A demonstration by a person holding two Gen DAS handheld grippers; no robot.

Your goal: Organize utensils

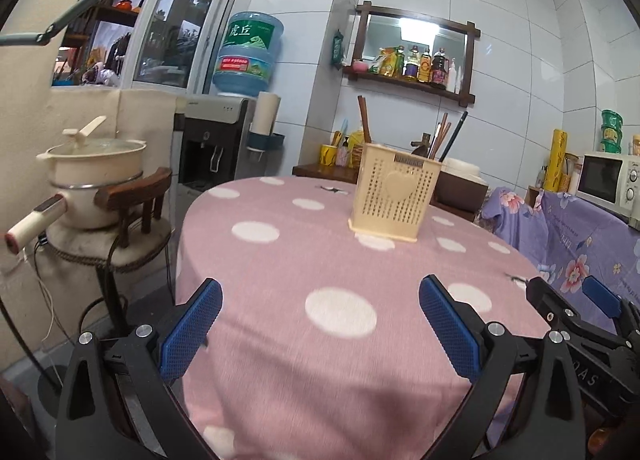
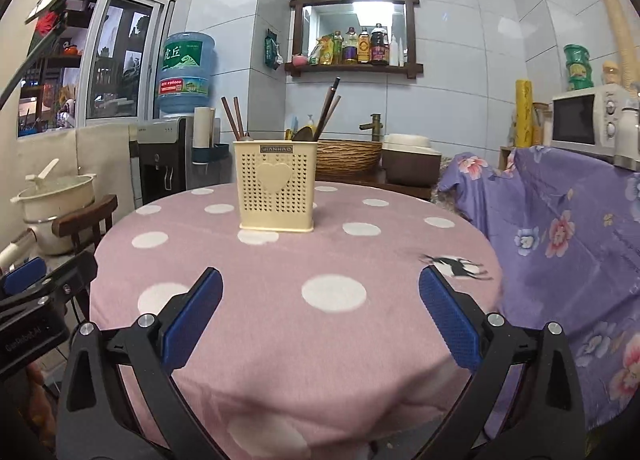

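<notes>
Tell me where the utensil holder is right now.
The cream utensil holder stands upright on the pink polka-dot table, far side, ahead of both open tools; centre-left in the right wrist view, right of centre in the left.

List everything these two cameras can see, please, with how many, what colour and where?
utensil holder: one, cream, perforated, upright on the table
chopsticks: several, dark brown, standing in the holder
tablecloth: one, pink with white dots, covering the round table
water jug: one, blue, on the dispenser at the back left
pot: one, cream, lidded, on a chair to the left
microwave: one, white, right
left gripper: blue pads, open, empty
right gripper: blue pads, open, empty
</notes>
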